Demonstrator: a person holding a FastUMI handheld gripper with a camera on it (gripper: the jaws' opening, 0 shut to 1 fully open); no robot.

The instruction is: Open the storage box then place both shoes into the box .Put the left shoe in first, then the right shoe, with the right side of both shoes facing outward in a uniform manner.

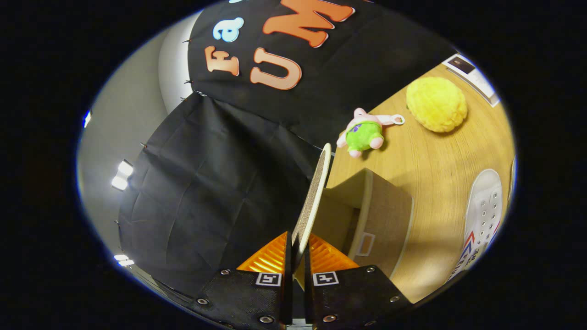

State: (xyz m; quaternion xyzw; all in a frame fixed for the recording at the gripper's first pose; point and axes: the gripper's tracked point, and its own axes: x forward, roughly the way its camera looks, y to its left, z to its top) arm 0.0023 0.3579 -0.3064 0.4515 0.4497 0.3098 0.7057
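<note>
My gripper is shut on the edge of the storage box's lid, a thin beige fabric panel that stands up edge-on between my fingers and reaches away from them. The box itself, beige and square, sits on the wooden table just right of the lid, with its opening toward the lid. A white sneaker with eyelets and a red and blue stripe lies on the table beyond the box to the right. The view is strongly tilted.
A small pink plush toy in green lies on the table behind the box. A yellow fuzzy ball rests further back, near a flat white card at the table's far edge. Black cloth walls the booth on the left.
</note>
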